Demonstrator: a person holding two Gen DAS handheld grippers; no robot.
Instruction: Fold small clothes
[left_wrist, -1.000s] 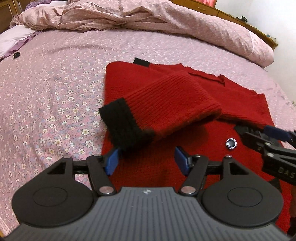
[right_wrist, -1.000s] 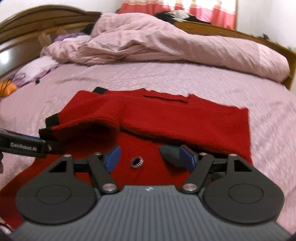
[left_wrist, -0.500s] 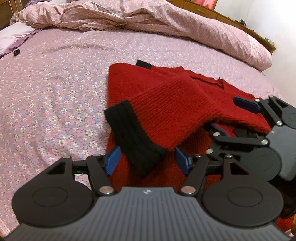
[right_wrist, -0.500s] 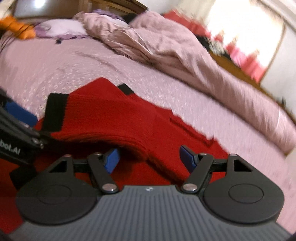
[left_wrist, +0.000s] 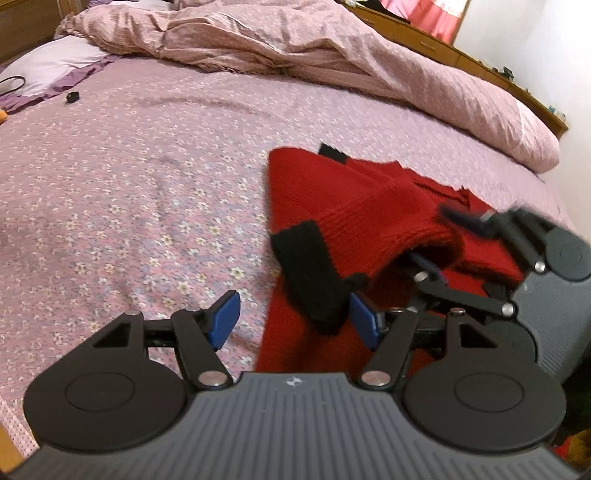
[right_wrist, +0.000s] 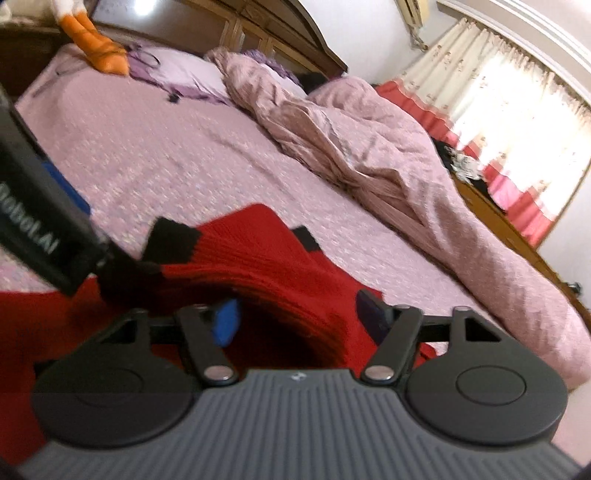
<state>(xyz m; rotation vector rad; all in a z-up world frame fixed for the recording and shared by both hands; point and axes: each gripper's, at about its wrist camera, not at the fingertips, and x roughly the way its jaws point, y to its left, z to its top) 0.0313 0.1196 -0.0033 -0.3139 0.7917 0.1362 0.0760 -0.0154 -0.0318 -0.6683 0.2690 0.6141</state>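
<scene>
A red knit sweater (left_wrist: 354, 206) with black cuffs lies on the floral pink bedspread (left_wrist: 129, 177). One sleeve is folded across the body, and its black cuff (left_wrist: 310, 269) hangs between the fingers of my left gripper (left_wrist: 295, 321), which is open. My right gripper (right_wrist: 299, 317) is open, with the raised sleeve fold (right_wrist: 258, 266) between its fingers. It also shows in the left wrist view (left_wrist: 443, 240) at the right, one finger above and one below the fold. The left gripper's body (right_wrist: 33, 221) crosses the right wrist view at the left.
A crumpled pink duvet (left_wrist: 295, 48) lies along the far side of the bed. A lilac pillow (left_wrist: 48, 70) and a small black object (left_wrist: 72, 96) are at far left. A wooden headboard (right_wrist: 258, 33) and a curtained window (right_wrist: 509, 96) stand behind.
My right gripper swung left and in, and its open fingers now straddle the sleeve fold. My left gripper shifted left, so the cuff now sits by its right finger.
</scene>
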